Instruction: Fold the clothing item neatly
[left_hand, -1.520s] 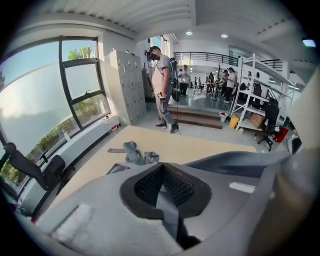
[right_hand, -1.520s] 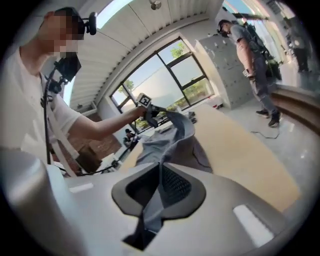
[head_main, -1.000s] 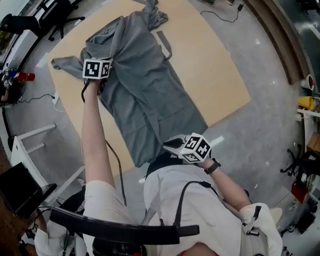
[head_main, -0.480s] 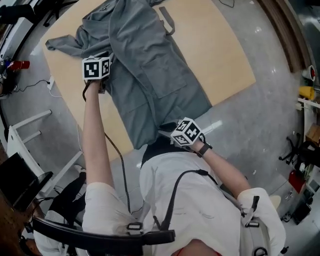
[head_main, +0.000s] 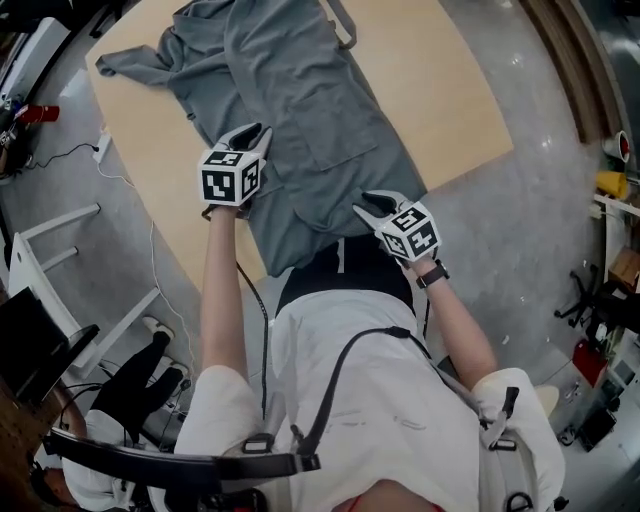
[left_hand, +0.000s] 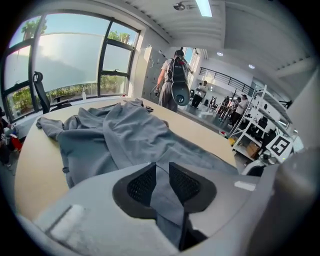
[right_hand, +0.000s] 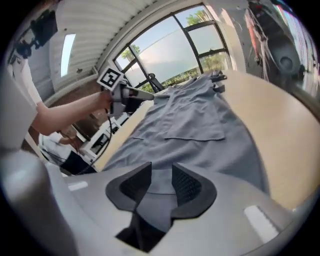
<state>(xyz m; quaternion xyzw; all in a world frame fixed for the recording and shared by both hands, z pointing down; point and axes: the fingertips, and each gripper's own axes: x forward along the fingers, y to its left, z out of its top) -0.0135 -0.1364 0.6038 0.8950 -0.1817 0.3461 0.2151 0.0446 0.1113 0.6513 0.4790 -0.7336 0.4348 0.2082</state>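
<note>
1. Grey garment (head_main: 300, 110) lies spread lengthwise on the wooden bench (head_main: 450, 90), reaching away from both tools toward the bench's far edge.
2. The left tool (head_main: 252, 135) hovers at the garment's left edge. Its jaws are spread, and grey cloth shows through the gap between them in the left gripper view (left_hand: 161, 170).
3. The right tool (head_main: 372, 205) sits at the garment's near right corner, closer to the person than the left tool. Its jaws are also spread, with the near hem showing just beyond them in the right gripper view (right_hand: 161, 172).
4. A patch pocket (right_hand: 195, 127) lies on the cloth ahead of the right tool.
5. A sleeve (head_main: 130, 62) trails out far beyond and left of the left tool.
</note>
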